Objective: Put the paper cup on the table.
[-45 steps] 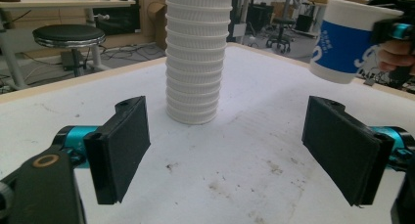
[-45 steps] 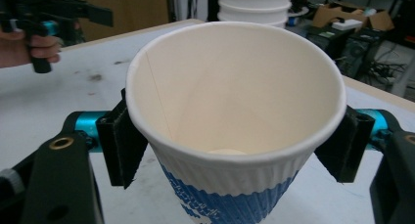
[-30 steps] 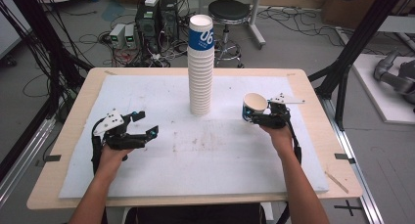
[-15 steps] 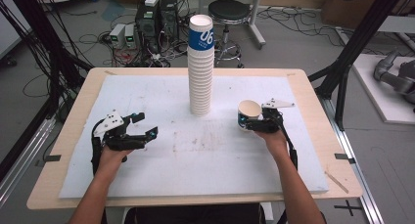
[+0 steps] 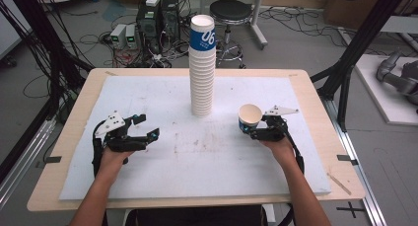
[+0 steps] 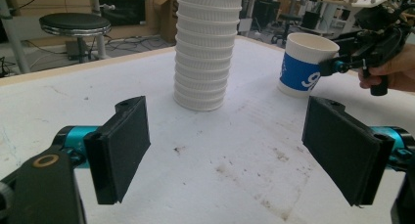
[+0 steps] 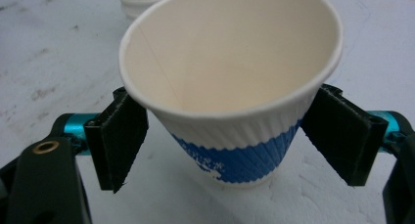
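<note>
A white paper cup (image 5: 249, 118) with a blue band stands upright on the white board, right of a tall stack of the same cups (image 5: 202, 73). My right gripper (image 5: 250, 128) reaches in from the right with the cup (image 7: 235, 150) between its jaws. Those jaws have just been opening, and the pads (image 7: 122, 141) stand beside the cup's wall without squeezing it. My left gripper (image 5: 147, 126) hovers open and empty over the board's left part. In the left gripper view its pads (image 6: 122, 145) frame the stack (image 6: 205, 53), with the cup (image 6: 303, 67) and right gripper (image 6: 337, 65) beyond.
The white foam board (image 5: 197, 157) covers most of the wooden table (image 5: 315, 88). Black frame posts (image 5: 355, 53) rise at both sides. A stool (image 5: 229, 11), computers and cables lie on the floor behind the table.
The right gripper brought the cup down and slightly left, from tilted to standing on the board, and its jaws spread. The left gripper stayed put.
</note>
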`<action>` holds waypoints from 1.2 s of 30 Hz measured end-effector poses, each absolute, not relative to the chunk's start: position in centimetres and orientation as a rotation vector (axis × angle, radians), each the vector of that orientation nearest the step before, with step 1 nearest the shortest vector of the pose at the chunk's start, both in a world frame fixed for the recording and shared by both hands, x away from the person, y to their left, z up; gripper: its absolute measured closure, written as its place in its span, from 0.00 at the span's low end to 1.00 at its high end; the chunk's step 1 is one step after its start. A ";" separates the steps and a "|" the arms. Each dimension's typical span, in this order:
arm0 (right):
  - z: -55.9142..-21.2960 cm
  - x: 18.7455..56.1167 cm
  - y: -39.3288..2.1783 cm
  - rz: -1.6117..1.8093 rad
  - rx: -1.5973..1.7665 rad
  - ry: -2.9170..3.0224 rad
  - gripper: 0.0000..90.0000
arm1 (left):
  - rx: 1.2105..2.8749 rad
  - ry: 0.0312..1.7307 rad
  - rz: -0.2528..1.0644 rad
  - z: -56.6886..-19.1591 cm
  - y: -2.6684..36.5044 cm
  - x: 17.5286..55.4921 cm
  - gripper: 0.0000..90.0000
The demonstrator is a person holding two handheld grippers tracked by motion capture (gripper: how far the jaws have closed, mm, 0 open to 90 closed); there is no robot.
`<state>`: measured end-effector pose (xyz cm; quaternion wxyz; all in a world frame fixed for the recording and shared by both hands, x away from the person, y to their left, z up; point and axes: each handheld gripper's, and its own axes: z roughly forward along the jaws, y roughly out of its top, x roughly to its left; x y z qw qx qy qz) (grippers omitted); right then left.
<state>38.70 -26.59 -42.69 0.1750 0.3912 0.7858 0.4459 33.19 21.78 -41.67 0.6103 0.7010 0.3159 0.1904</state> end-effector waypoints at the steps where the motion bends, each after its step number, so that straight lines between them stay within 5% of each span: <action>1: -42.7 38.5 -26.6 1.246 1.104 2.231 0.21 | 1.620 0.730 0.439 -41.7 21.8 33.2 0.20; 36: -38.1 32.4 -30.4 1.459 0.929 2.076 0.21 | 1.576 0.705 0.439 -40.9 21.6 33.1 0.20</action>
